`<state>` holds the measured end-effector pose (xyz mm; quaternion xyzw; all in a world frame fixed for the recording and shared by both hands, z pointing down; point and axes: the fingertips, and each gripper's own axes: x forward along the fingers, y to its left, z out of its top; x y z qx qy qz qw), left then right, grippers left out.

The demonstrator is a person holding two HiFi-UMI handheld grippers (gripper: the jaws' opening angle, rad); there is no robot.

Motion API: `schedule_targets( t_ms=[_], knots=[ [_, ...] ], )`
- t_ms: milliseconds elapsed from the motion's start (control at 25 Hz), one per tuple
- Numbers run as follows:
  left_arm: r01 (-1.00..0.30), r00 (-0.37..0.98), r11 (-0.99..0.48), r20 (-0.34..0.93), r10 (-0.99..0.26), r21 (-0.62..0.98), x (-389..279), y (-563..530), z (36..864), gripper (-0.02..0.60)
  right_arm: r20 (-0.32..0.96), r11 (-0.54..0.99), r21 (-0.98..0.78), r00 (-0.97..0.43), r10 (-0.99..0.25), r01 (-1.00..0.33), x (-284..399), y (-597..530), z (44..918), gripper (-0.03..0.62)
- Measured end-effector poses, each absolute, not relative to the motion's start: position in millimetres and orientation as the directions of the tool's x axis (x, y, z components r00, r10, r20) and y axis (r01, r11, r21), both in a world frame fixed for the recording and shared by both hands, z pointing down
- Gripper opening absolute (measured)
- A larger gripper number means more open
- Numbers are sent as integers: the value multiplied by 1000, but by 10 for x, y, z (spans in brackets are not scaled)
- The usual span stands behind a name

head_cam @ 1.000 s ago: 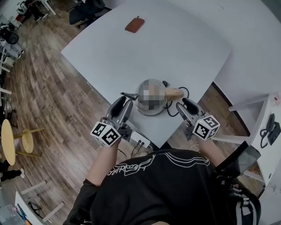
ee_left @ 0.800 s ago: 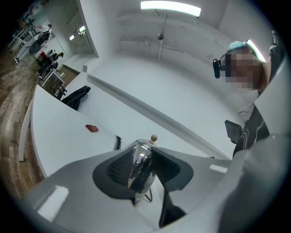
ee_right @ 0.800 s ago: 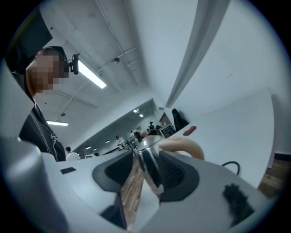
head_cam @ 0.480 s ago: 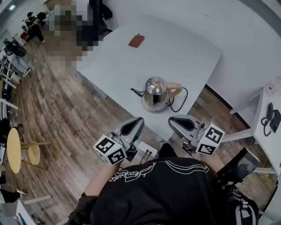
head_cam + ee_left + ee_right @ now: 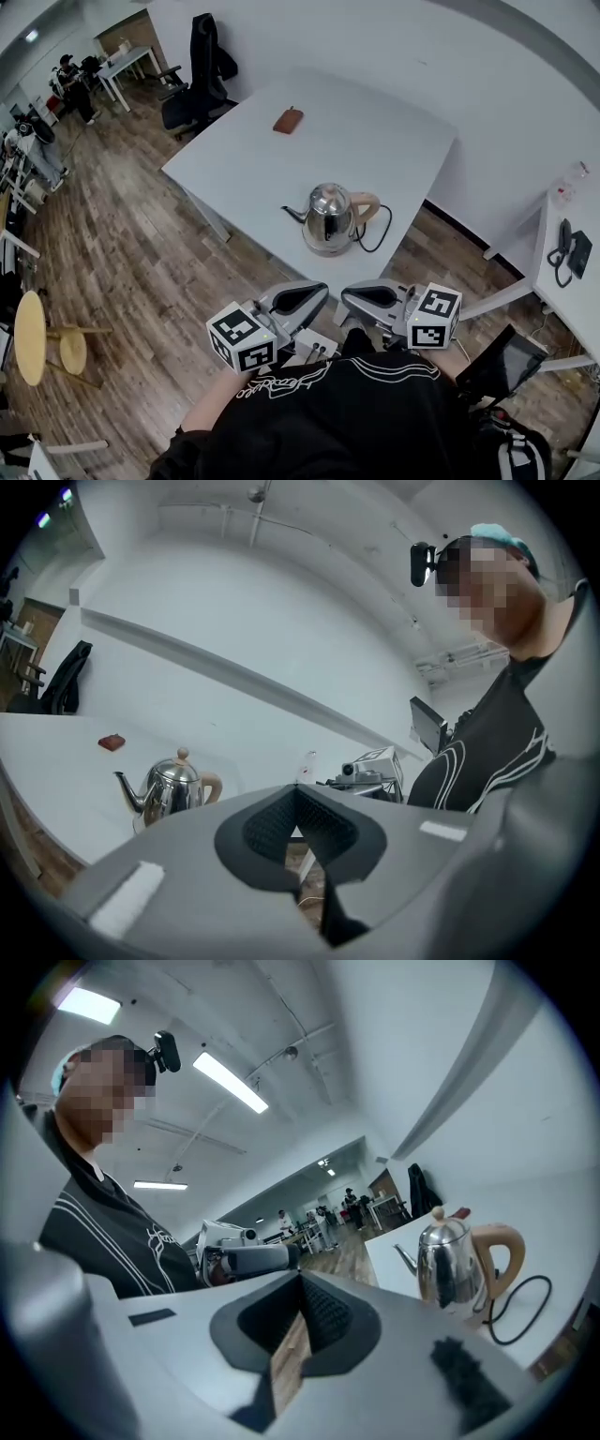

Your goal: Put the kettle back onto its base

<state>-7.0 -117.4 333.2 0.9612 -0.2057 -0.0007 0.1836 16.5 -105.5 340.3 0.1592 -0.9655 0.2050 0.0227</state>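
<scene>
The left tool (image 5: pixel 296 787) has its two jaws almost together at the tips. They are just beginning to open, and nothing stands between them; through the small gap only the floor is seen. The right tool (image 5: pixel 300 1274) has its jaws closed on each other and it also holds nothing. In the head view both tools are held about level in front of the person's chest, side by side with their tips turned toward each other and near each other, and a marker cube (image 5: pixel 242 337) sits at the back end of each. Both tools are off the near corner of the surface (image 5: pixel 375 141), above the wooden floor (image 5: pixel 122 244), and well apart from the kettle.

The kettle (image 5: pixel 330 217) stands upright near that near corner of the white surface, with the spout to the left in the head view and the pale handle to the right. It seems to rest on its base (image 5: pixel 326 249), though the base shows only as a thin rim under the steel body and I cannot be sure of it. A dark cord (image 5: pixel 380 230) makes a loop on the surface just beside the handle. Farther off, near the opposite edge, lies a small brown pouch (image 5: pixel 288 121). Beyond the surface stands a black office chair (image 5: pixel 202 75).
</scene>
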Motion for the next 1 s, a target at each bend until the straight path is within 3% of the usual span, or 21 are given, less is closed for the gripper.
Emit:
schedule_targets(
  t_ms=[400, 1000],
  knots=[
    [-366, 928, -841, 83, -364, 398, 39, -1118, 3356, 3, 145, 830, -412, -927, -347, -375, 349, -1059, 3557, 6],
    [-376, 926, -844, 135, -351, 383, 34, -1144, 3374, 3, 94, 817, -434, -921, -377, -379, 429, -1114, 3493, 5]
  ],
)
